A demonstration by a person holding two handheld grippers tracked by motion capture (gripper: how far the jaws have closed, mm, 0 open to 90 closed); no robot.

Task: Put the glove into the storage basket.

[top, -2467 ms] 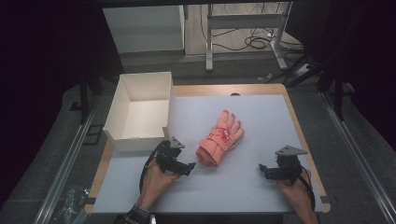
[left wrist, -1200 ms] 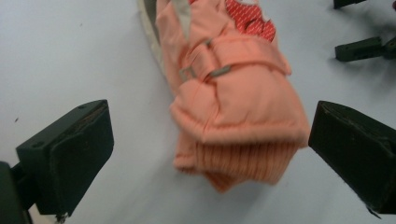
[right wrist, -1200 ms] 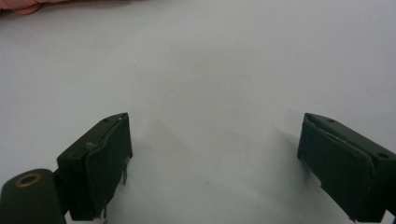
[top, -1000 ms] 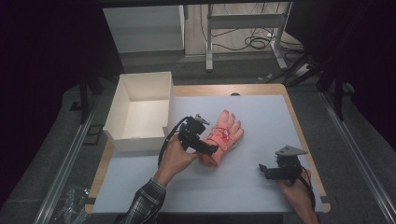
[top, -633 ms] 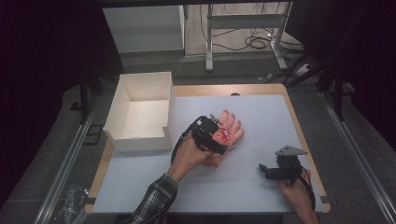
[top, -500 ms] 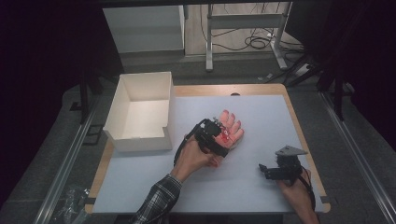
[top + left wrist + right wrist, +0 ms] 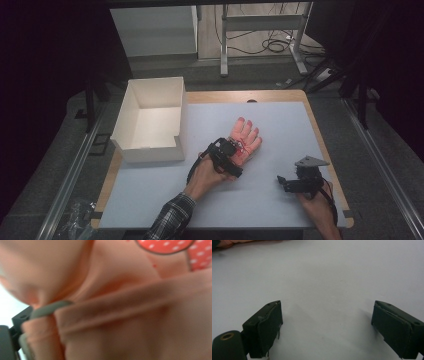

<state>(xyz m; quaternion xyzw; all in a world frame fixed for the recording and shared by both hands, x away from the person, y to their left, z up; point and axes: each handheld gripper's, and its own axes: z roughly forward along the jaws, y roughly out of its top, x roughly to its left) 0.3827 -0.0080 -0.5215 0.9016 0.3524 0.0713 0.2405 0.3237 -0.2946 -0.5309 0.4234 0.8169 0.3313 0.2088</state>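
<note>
A pink-orange glove (image 7: 246, 136) with a red patch lies flat on the pale mat, fingers pointing away from me. My left gripper (image 7: 237, 154) has come down on its cuff end. Its jaws have just been closing, and glove cloth (image 7: 125, 282) bunches between them. One grey pad (image 7: 47, 308) shows at the left with a fold of cloth draped over it; the other jaw is hidden, and the jaws still stand wide. My right gripper (image 7: 282, 182) rests open on the mat at the near right, with nothing between its jaws (image 7: 327, 322).
An open white box (image 7: 150, 153) stands at the table's left, close to the glove. The pale mat (image 7: 260, 205) covers most of the wooden table. An edge of the glove (image 7: 234, 242) shows at the top left of the right gripper view.
My left gripper has travelled right and forward from beside the box and sunk onto the glove's cuff end. The right gripper has stayed put.
</note>
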